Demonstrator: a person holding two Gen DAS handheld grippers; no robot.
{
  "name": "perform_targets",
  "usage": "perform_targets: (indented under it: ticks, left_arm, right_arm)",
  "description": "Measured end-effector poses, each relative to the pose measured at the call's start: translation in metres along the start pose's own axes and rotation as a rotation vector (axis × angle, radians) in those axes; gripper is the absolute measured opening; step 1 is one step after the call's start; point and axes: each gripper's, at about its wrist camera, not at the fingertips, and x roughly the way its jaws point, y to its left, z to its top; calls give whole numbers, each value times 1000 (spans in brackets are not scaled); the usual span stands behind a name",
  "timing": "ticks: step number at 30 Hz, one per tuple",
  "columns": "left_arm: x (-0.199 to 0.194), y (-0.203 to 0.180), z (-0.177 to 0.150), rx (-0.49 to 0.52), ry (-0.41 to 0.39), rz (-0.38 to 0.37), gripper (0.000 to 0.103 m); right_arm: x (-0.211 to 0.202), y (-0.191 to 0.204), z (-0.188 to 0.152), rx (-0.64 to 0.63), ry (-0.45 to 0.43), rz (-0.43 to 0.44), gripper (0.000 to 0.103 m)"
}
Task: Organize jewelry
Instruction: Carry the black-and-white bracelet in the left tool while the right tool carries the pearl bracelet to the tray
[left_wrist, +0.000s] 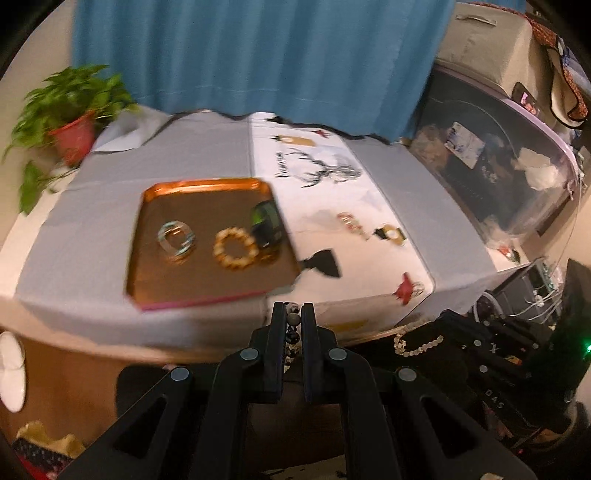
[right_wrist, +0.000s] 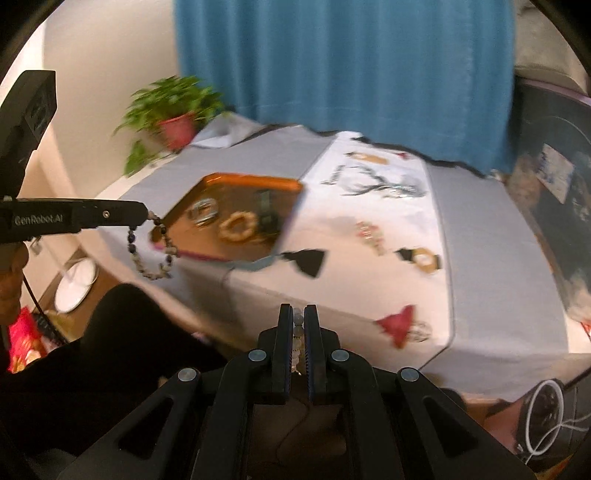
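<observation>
The bench (left_wrist: 207, 162) has a gray and white cloth, and an orange tray (left_wrist: 155, 266) sits on it with a yellow bracelet (left_wrist: 235, 249) and a pale ring (left_wrist: 176, 242) inside. The left tool (left_wrist: 294, 314) pinches a dark bead bracelet (right_wrist: 153, 254) that hangs off the bench's near edge. The right tool (right_wrist: 298, 317) pinches a string of pale beads (right_wrist: 297, 345).

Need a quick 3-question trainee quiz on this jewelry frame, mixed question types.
1. True or false: the left tool grips a dark bead bracelet that hangs off the table, in front of the tray.
2. Which lies on the tray? A) yellow bead bracelet B) red flower pot C) blue curtain
3. Fill in: the right tool is shut on a strand of pale ____.

Key: 1 true; 2 A; 3 beads.
</observation>
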Motion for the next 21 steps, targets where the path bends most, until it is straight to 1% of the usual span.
perform_targets:
  ticks: [4,9,14,21]
  left_arm:
    - [-15,15,-23,-30,-14,17,6]
    - [-33,24,-41,-39,-50,28,6]
    - [-36,27,-47,-35,-58,24,6]
    - [-36,31,-49,-33,-67,16,6]
  right_arm:
    - [-4,33,-7,-48,14,31,6]
    - [-9,58,-9,-99,17,32,6]
    - [-10,72,-10,-120,28,30,6]
    - [-5,83,-7,-141,44,26,6]
